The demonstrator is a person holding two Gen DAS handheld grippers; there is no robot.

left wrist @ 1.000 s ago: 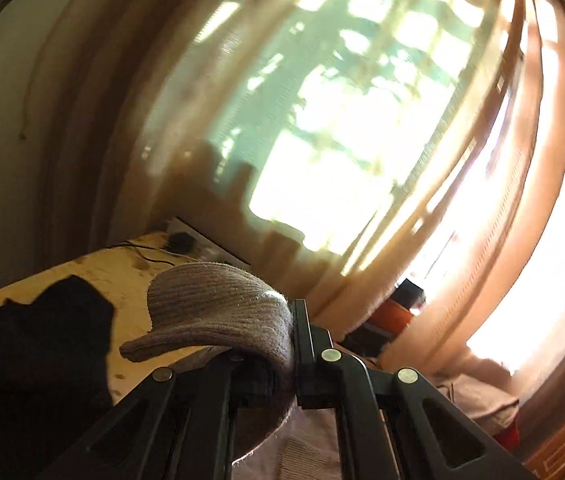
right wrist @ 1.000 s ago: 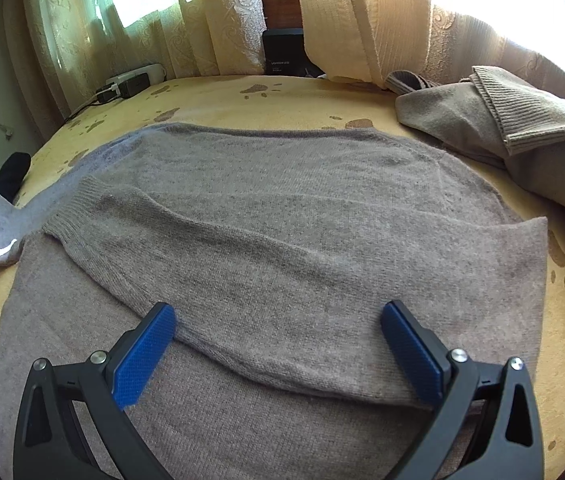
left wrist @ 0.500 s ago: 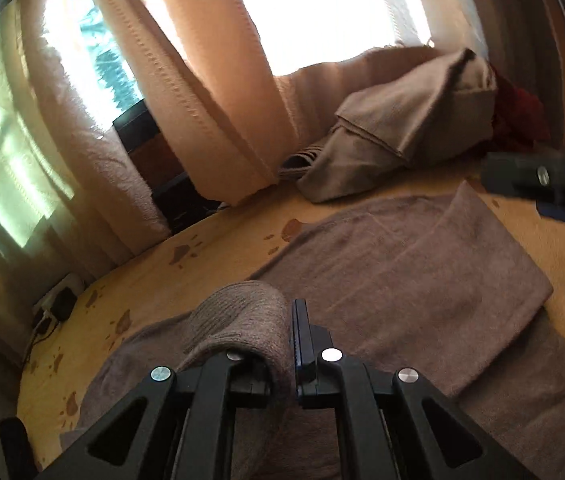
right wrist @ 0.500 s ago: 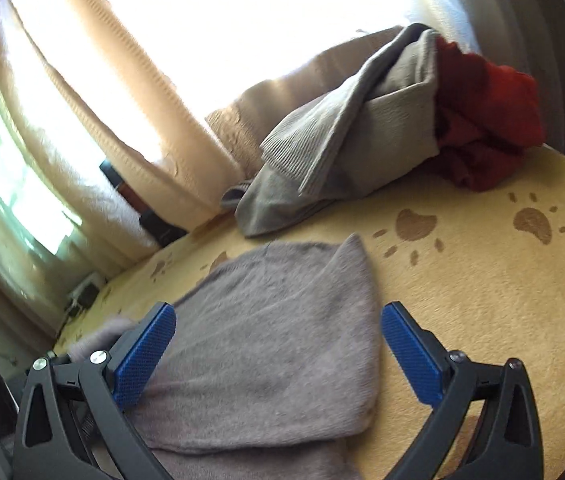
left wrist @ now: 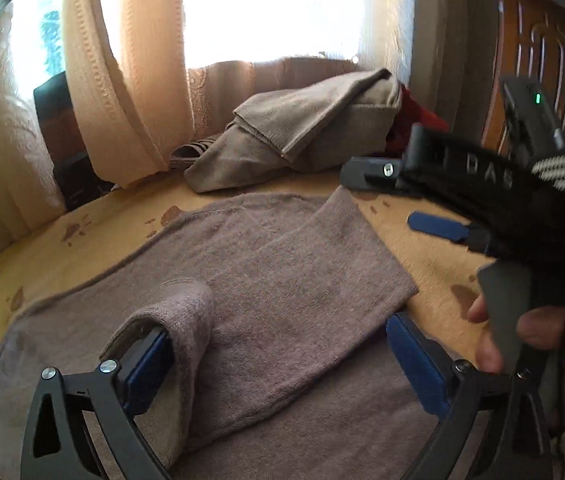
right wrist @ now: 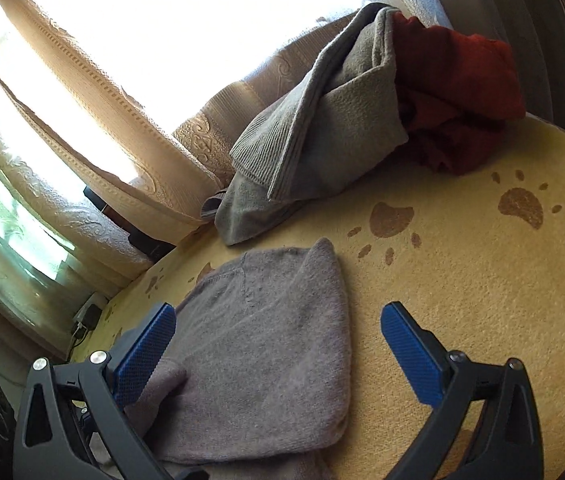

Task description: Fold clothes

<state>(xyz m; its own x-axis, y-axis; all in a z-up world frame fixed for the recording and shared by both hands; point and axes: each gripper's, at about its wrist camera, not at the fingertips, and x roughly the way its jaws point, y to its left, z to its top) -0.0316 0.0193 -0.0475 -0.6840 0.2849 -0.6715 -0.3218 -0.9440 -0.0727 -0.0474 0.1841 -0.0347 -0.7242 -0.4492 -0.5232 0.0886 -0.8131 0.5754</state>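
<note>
Your left gripper (left wrist: 278, 356) has just been opening and its jaws now stand wide apart w/ nothing clamped: the cuff end of the sleeve (left wrist: 180, 320) of the grey-brown knit sweater (left wrist: 282, 264) is draped over the left blue pad (left wrist: 146, 368) and lies loose against it, and the right pad (left wrist: 414, 360) sits clear at the fold's edge. The sweater lies flat on the yellow fleece blanket w/ brown paw prints (right wrist: 462, 280), both sleeves folded in across the body; the other sleeve runs diagonally up toward the far right corner. Your right gripper (right wrist: 278, 344) is also spread wide, holding nothing; its left pad is just beside the sweater's near fold, its right pad is over bare blanket, and whether either touches the cloth you can't tell from the wrist view. In the left wrist view the right tool (left wrist: 482, 184) shows at the right edge w/ your hand (left wrist: 530, 344) on its handle, hovering past the sweater's right side. Behind the sweater, near the cream patterned curtains (right wrist: 94, 152), there's a heap of grey-beige knitwear (right wrist: 322, 128) w/ a dark red garment (right wrist: 462, 96) bunched touching its right side. A white power strip w/ a black plug (right wrist: 88, 316) sits at the blanket's far left edge.
</note>
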